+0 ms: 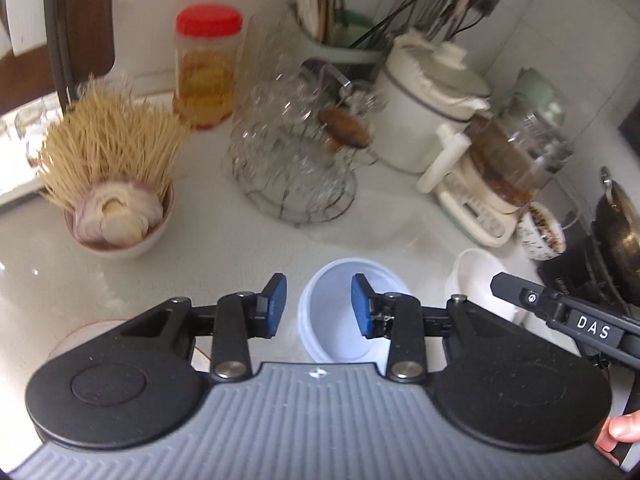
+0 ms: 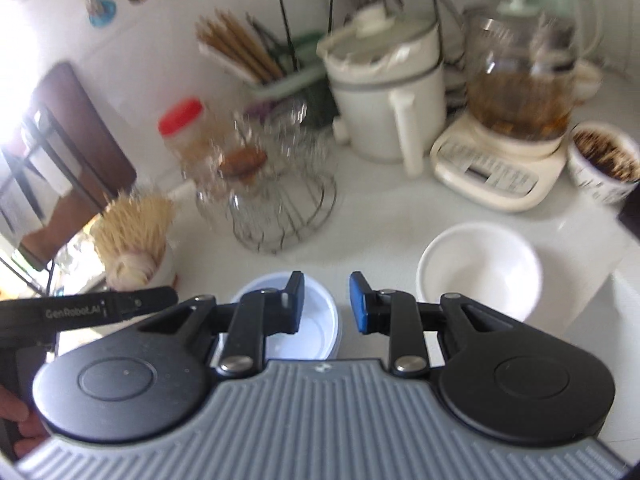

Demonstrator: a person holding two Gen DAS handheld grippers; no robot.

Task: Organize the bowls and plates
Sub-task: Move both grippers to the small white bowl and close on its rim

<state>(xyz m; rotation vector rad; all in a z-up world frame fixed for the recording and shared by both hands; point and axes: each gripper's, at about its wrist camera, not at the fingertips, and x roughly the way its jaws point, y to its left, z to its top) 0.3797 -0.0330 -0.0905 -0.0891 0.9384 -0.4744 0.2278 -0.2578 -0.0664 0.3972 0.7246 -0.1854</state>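
A pale blue bowl [image 1: 340, 316] sits on the white counter right below my left gripper [image 1: 319, 306], which is open and empty above it. The bowl also shows in the right wrist view [image 2: 304, 336], under the left finger of my right gripper [image 2: 326, 303], which is open and empty. A white bowl [image 2: 478, 270] sits to the right of the blue one; in the left wrist view [image 1: 476, 280] the right gripper's body partly hides it. A plate's rim [image 1: 84, 330] shows at lower left, mostly hidden by my left gripper.
A bowl of toothpicks and garlic [image 1: 116, 200] stands at left. A wire rack of glasses [image 1: 292, 152], a red-capped jar [image 1: 206, 68], a white cooker [image 1: 424, 100], a glass kettle on a base [image 2: 516, 120], a cup [image 2: 604, 160] and a wok [image 1: 620, 232] crowd the back and right.
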